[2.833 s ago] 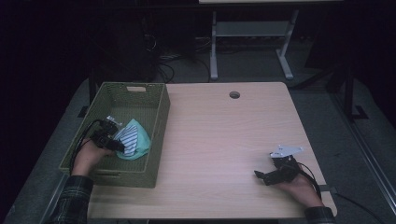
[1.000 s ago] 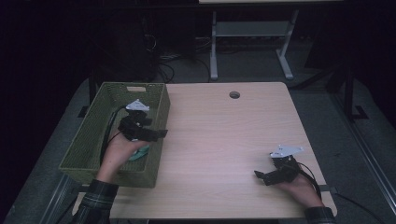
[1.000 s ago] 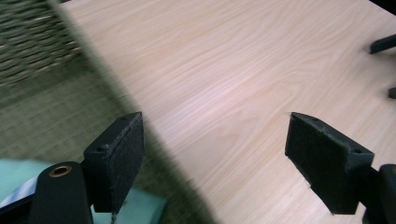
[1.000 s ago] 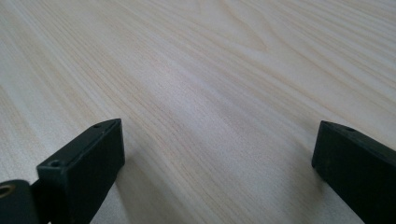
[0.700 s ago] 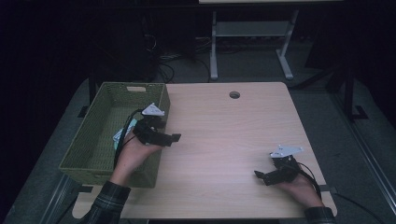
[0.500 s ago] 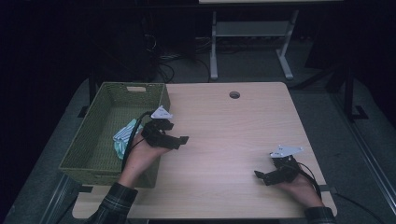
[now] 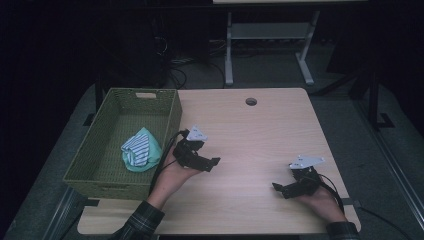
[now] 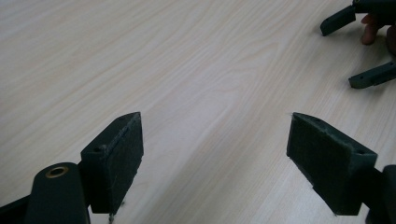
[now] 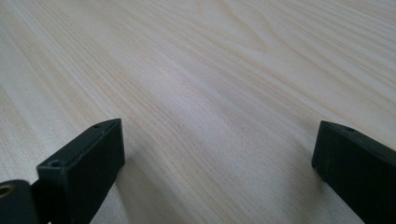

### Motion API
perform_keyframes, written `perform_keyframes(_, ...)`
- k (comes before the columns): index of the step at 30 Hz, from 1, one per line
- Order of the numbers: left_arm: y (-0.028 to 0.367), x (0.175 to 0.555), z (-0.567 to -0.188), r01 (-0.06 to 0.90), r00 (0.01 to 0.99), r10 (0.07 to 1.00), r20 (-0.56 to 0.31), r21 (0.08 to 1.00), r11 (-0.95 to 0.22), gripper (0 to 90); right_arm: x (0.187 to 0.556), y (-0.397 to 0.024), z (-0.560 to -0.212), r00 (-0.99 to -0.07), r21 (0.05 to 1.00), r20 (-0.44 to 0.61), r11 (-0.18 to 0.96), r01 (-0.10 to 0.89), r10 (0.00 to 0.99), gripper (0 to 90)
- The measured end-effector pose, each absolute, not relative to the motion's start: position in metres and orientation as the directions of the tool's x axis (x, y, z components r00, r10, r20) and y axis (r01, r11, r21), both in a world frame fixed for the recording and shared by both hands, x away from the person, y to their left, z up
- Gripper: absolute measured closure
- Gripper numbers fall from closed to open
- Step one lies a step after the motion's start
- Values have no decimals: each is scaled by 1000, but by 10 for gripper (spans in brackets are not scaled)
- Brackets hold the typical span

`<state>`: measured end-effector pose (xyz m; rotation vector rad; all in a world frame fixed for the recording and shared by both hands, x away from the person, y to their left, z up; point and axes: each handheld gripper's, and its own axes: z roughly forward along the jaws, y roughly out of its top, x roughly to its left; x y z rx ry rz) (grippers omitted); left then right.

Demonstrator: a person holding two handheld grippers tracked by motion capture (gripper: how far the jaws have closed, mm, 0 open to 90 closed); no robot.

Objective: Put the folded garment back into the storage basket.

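Observation:
A green woven basket (image 7: pixel 100 165) stands at the table's left edge, and a bundled teal and striped cloth (image 7: pixel 140 149) lies inside it. My left gripper (image 7: pixel 212 162) hovers low over the wooden table (image 7: pixel 250 135) just right of the basket, open and empty; in the left gripper view its jaws stand wide apart (image 8: pixel 215 158) over bare wood. My right gripper (image 7: pixel 280 189) rests near the table's front right, open as well, and in the right gripper view (image 9: pixel 217 168) nothing lies between its jaws. The right gripper's fingers (image 8: pixel 369 77) appear at the top right of the left gripper view.
A round cable hole (image 7: pixel 251 101) sits near the table's far edge. Beyond the table stand a white desk frame (image 7: pixel 270 35) and cables on a dark floor. A cable (image 7: pixel 162 167) trails from my left gripper over the basket's rim.
My left gripper let go of the cloth inside the basket, rose over the basket's right wall and moved right onto the table. The right gripper stayed put.

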<state>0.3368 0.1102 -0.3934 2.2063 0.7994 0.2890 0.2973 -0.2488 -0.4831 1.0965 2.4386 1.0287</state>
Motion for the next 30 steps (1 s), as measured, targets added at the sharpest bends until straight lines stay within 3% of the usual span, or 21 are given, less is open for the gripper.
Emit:
perform_keyframes(10, 90, 332, -429, 457, 782, 622, -23, 700, -549, 169, 297, -249, -483, -674, 704, 38, 459, 542, 738, 22)
perform_keyframes(30, 87, 328, -472, 454, 787, 617, 8, 670, -588, 143, 297, -249, -483, -679, 705, 36, 463, 538, 734, 22)
